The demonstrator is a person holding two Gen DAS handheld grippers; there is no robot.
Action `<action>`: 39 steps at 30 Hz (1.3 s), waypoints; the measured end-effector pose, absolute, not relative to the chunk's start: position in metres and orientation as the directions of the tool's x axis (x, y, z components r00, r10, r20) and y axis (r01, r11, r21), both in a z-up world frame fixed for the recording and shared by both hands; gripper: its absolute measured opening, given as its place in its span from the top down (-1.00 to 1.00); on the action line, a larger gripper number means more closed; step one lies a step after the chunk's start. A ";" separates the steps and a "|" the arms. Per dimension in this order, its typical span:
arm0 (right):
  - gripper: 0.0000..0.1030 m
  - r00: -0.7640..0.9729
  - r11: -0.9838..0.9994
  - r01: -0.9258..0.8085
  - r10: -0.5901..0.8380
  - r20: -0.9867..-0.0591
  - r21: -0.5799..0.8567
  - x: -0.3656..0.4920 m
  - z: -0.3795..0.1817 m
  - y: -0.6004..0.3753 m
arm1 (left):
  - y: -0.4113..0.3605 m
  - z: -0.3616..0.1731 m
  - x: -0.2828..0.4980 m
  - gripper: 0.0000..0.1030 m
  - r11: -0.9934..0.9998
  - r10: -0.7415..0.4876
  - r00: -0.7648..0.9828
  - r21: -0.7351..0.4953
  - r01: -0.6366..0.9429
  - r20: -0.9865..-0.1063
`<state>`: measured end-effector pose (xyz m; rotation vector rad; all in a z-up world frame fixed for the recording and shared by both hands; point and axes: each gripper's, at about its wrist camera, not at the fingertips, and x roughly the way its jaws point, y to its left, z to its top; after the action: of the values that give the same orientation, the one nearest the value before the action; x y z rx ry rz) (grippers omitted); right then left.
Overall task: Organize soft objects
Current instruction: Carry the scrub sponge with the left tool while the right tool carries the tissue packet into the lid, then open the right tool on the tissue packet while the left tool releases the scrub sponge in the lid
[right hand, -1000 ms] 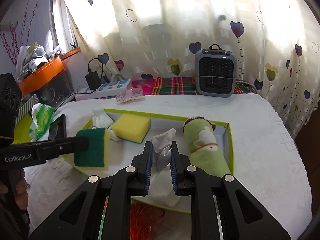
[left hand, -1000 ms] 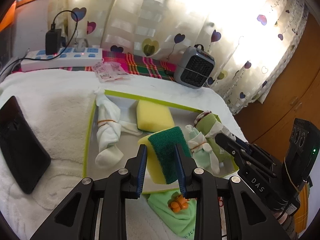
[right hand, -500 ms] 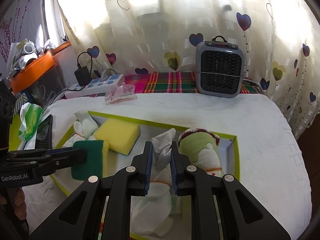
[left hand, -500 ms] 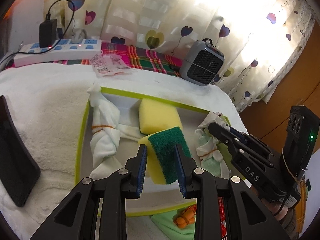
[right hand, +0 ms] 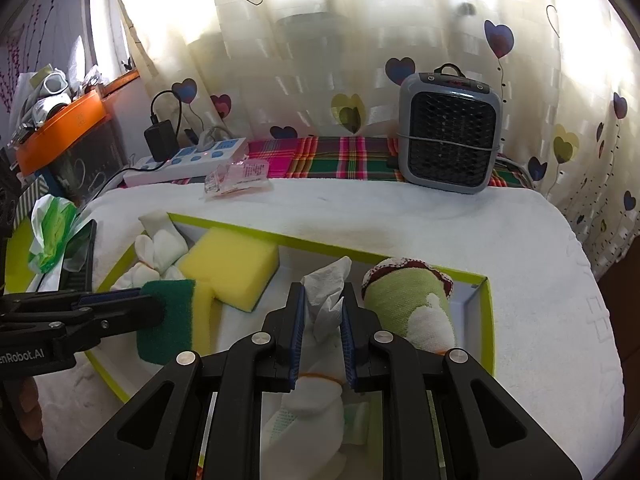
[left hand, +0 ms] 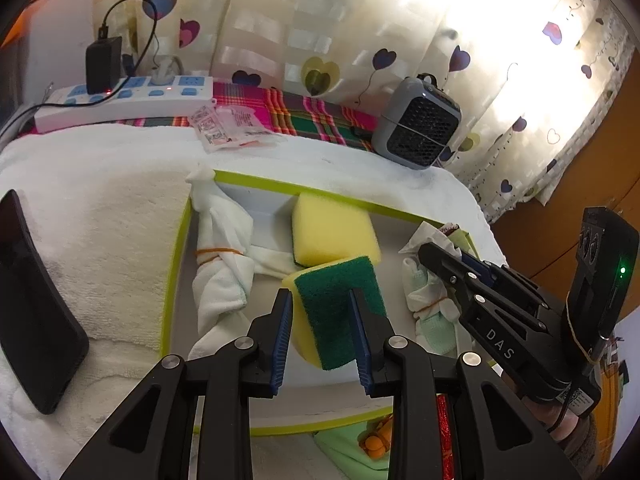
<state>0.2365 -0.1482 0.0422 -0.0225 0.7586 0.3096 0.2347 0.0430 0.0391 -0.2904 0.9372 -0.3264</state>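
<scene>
Two sponges and three tied cloth bundles are sitting in or over the green-rimmed tray (left hand: 176, 256): the plain yellow sponge (left hand: 332, 230), white bundle (left hand: 224, 264) and green bundle (right hand: 408, 308) are lying inside. The left gripper (left hand: 320, 332) is clamping the green-faced sponge (left hand: 336, 304) above the tray floor. The right gripper (right hand: 322, 332) is pinching the pale bundle (right hand: 326, 308) narrowly.

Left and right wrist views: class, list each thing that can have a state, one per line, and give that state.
left gripper: jaws shut on the green-topped sponge, held over the tray
right gripper: jaws shut on the white cloth bundle
plain yellow sponge: lying in the tray
green rolled towel: lying in the tray
banded white cloth: lying in the tray
power strip: charger plugged in
</scene>
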 end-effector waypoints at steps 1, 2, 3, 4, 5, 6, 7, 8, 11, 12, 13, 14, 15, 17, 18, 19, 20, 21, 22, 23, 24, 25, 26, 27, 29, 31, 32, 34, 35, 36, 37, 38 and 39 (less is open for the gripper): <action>0.64 0.683 0.954 -0.285 0.268 -0.680 0.091 0.236 0.042 -0.148 | 0.043 0.039 0.234 0.45 0.914 -0.392 0.552 -0.378 0.145 -0.736; 0.64 0.683 0.955 -0.284 0.266 -0.680 0.088 0.236 0.042 -0.148 | 0.044 0.039 0.234 0.44 0.913 -0.393 0.552 -0.381 0.143 -0.735; 0.63 0.684 0.955 -0.283 0.263 -0.680 0.086 0.236 0.042 -0.148 | 0.044 0.039 0.234 0.42 0.913 -0.394 0.553 -0.382 0.143 -0.734; 0.61 0.684 0.956 -0.282 0.260 -0.681 0.082 0.236 0.042 -0.148 | 0.044 0.039 0.234 0.40 0.914 -0.390 0.555 -0.380 0.139 -0.735; 0.60 0.683 0.956 -0.282 0.258 -0.683 0.079 0.236 0.041 -0.147 | 0.045 0.040 0.233 0.39 0.918 -0.380 0.560 -0.373 0.132 -0.736; 0.59 0.682 0.956 -0.285 0.257 -0.685 0.075 0.236 0.041 -0.146 | 0.045 0.040 0.232 0.38 0.918 -0.380 0.562 -0.373 0.133 -0.735; 0.57 0.682 0.956 -0.285 0.254 -0.686 0.070 0.235 0.041 -0.146 | 0.045 0.041 0.231 0.38 0.917 -0.382 0.563 -0.375 0.135 -0.733; 0.53 0.684 0.957 -0.284 0.249 -0.686 0.063 0.235 0.040 -0.145 | 0.046 0.041 0.231 0.38 0.916 -0.386 0.564 -0.379 0.135 -0.730; 0.39 0.684 0.958 -0.282 0.239 -0.690 0.052 0.235 0.039 -0.144 | 0.045 0.043 0.229 0.37 0.914 -0.389 0.566 -0.380 0.141 -0.726; 0.35 0.685 0.958 -0.283 0.238 -0.689 0.050 0.234 0.039 -0.144 | 0.044 0.044 0.229 0.37 0.916 -0.386 0.569 -0.376 0.142 -0.726; 0.25 0.685 0.958 -0.282 0.237 -0.688 0.048 0.234 0.039 -0.143 | 0.044 0.044 0.228 0.37 0.918 -0.383 0.571 -0.370 0.144 -0.726; 0.17 0.686 0.958 -0.283 0.239 -0.687 0.051 0.234 0.039 -0.143 | 0.043 0.045 0.227 0.37 0.919 -0.381 0.573 -0.367 0.147 -0.726; 0.15 0.687 0.958 -0.283 0.242 -0.685 0.054 0.233 0.039 -0.144 | 0.043 0.045 0.227 0.37 0.918 -0.384 0.571 -0.368 0.149 -0.725; 0.14 0.690 0.958 -0.283 0.240 -0.682 0.051 0.233 0.040 -0.143 | 0.042 0.045 0.226 0.37 0.919 -0.382 0.569 -0.364 0.151 -0.729; 0.13 0.692 0.958 -0.284 0.240 -0.681 0.049 0.232 0.040 -0.142 | 0.041 0.044 0.225 0.36 0.922 -0.377 0.569 -0.357 0.152 -0.731; 0.12 0.693 0.957 -0.284 0.240 -0.680 0.048 0.231 0.041 -0.142 | 0.040 0.044 0.224 0.35 0.923 -0.374 0.569 -0.353 0.152 -0.732; 0.11 0.694 0.957 -0.285 0.240 -0.679 0.048 0.231 0.041 -0.142 | 0.040 0.044 0.223 0.34 0.923 -0.374 0.568 -0.353 0.152 -0.733; 0.10 0.694 0.957 -0.285 0.240 -0.678 0.047 0.231 0.041 -0.141 | 0.040 0.044 0.223 0.31 0.923 -0.374 0.567 -0.353 0.153 -0.734; 0.09 0.695 0.958 -0.284 0.239 -0.678 0.046 0.230 0.042 -0.141 | 0.039 0.044 0.223 0.28 0.924 -0.373 0.568 -0.352 0.152 -0.734; 0.08 0.696 0.958 -0.281 0.238 -0.677 0.047 0.230 0.042 -0.141 | 0.040 0.044 0.222 0.27 0.925 -0.368 0.570 -0.348 0.149 -0.735; 0.08 0.697 0.959 -0.281 0.238 -0.676 0.048 0.229 0.042 -0.141 | 0.040 0.044 0.222 0.25 0.927 -0.364 0.571 -0.345 0.148 -0.736; 0.08 0.697 0.959 -0.280 0.239 -0.676 0.050 0.229 0.042 -0.141 | 0.040 0.045 0.221 0.25 0.928 -0.363 0.572 -0.344 0.146 -0.736; 0.08 0.698 0.959 -0.279 0.238 -0.676 0.049 0.228 0.043 -0.142 | 0.040 0.045 0.220 0.24 0.928 -0.361 0.573 -0.343 0.145 -0.736; 0.07 0.699 0.959 -0.278 0.237 -0.675 0.049 0.227 0.043 -0.142 | 0.040 0.045 0.219 0.23 0.930 -0.358 0.574 -0.340 0.144 -0.736; 0.07 0.701 0.960 -0.276 0.236 -0.672 0.050 0.225 0.044 -0.142 | 0.041 0.046 0.217 0.23 0.931 -0.354 0.576 -0.337 0.142 -0.737; 0.07 0.706 0.961 -0.271 0.236 -0.668 0.054 0.222 0.046 -0.143 | 0.041 0.046 0.214 0.22 0.931 -0.353 0.578 -0.335 0.143 -0.735; 0.07 0.707 0.961 -0.270 0.238 -0.666 0.057 0.221 0.047 -0.143 | 0.041 0.047 0.213 0.22 0.932 -0.351 0.580 -0.333 0.142 -0.735; 0.06 0.711 0.961 -0.270 0.242 -0.661 0.061 0.218 0.048 -0.143 | 0.041 0.048 0.210 0.22 0.933 -0.348 0.584 -0.330 0.142 -0.734; 0.06 0.712 0.961 -0.270 0.242 -0.659 0.061 0.215 0.049 -0.143 | 0.041 0.049 0.207 0.22 0.936 -0.341 0.590 -0.322 0.142 -0.732; 0.06 0.713 0.961 -0.270 0.243 -0.658 0.062 0.213 0.050 -0.143 | 0.041 0.050 0.206 0.22 0.938 -0.336 0.593 -0.315 0.144 -0.731; 0.06 0.714 0.960 -0.272 0.246 -0.655 0.064 0.211 0.051 -0.143 | 0.041 0.051 0.203 0.22 0.939 -0.335 0.596 -0.312 0.146 -0.730; 0.06 0.717 0.960 -0.272 0.249 -0.651 0.067 0.209 0.052 -0.144 | 0.041 0.052 0.202 0.22 0.938 -0.338 0.596 -0.314 0.148 -0.728; 0.06 0.719 0.960 -0.271 0.249 -0.649 0.068 0.207 0.053 -0.144 | 0.041 0.053 0.200 0.22 0.937 -0.341 0.597 -0.317 0.150 -0.726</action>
<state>0.2067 -0.1443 0.0530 -0.0325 0.7125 0.2879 0.2002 0.0413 0.0530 -0.2326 0.8879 -0.2881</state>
